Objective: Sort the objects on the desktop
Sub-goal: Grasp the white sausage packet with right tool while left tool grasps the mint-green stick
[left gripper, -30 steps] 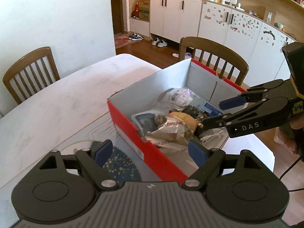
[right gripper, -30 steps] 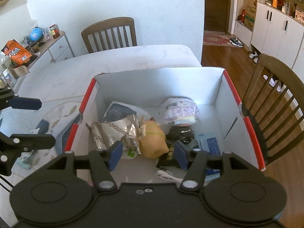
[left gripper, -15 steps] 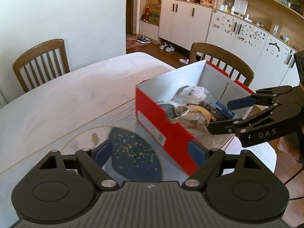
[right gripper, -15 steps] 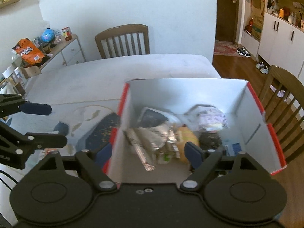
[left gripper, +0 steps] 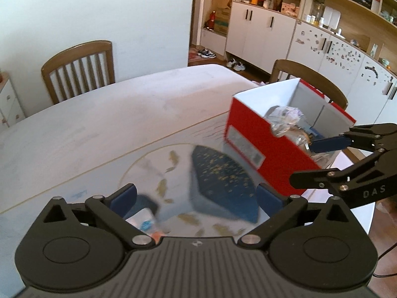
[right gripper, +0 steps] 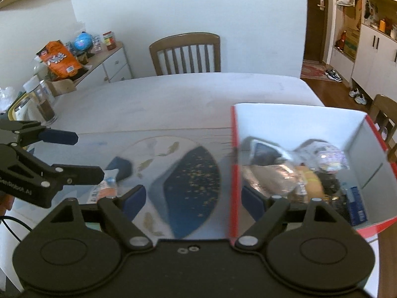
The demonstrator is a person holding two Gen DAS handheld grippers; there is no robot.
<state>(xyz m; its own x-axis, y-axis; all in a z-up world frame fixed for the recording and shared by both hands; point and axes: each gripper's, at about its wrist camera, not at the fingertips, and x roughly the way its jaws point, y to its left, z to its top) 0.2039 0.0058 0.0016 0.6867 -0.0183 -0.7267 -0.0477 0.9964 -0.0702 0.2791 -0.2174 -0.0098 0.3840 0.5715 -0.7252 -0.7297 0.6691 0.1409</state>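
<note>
- The left gripper (left gripper: 196,195) is seen at the bottom of the left wrist view with its blue-padded fingers spread wide and nothing held between them.
- The right gripper (right gripper: 193,198) fills the bottom of the right wrist view, likewise released, its pads well apart and empty.
- A red box (left gripper: 250,134) with a white interior is placed at the right of the left wrist view and at the right of the right wrist view (right gripper: 233,173), on the white table (left gripper: 111,119).
- Crumpled wrappers and packets (right gripper: 273,173) are piled inside the box; a yellowish item (right gripper: 311,181) and a small blue carton (right gripper: 356,206) are made out among them, blurred.
- A dark blue speckled pouch (left gripper: 220,181) lies flat on the table just beside the box's red wall, at the centre of both views.
- A small white packet with orange and blue print (left gripper: 145,222) is seen at lower left of the left wrist view, near the left gripper's left pad.
- A wooden chair (left gripper: 79,67) stands at the table's far side, upper left.
</note>
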